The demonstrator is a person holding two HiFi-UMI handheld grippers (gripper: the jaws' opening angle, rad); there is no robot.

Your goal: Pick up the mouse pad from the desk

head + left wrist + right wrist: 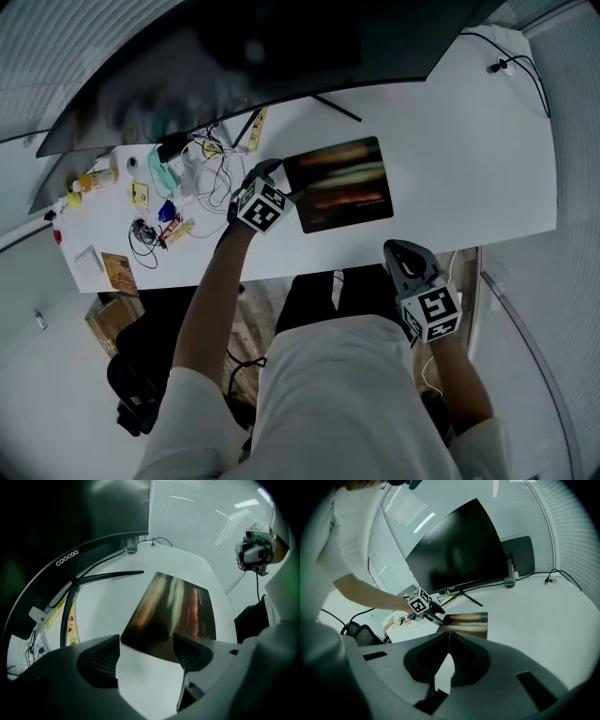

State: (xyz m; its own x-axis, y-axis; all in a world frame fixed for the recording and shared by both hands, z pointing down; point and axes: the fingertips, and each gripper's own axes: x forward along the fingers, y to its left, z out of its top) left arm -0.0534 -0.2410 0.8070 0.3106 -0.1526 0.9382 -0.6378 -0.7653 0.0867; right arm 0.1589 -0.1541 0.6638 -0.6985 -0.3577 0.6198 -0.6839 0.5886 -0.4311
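Note:
The mouse pad (342, 183) is a dark rectangle with reddish and green streaks, lying flat on the white desk (469, 159) in front of the monitor. My left gripper (279, 183) points steeply down at the pad's left edge. In the left gripper view its jaws (145, 652) stand open, with the pad's near corner (140, 639) lying between the fingers (101, 660); the fingers do not press on it. My right gripper (405, 255) hovers off the desk's front edge, over the person's lap, and is shut with nothing in it (449, 635).
A curved black monitor (262, 56) spans the back of the desk, its thin stand legs (333, 105) reaching toward the pad. Cables, packets and small items (178, 192) crowd the desk's left end. A cable (511, 66) runs at the far right corner.

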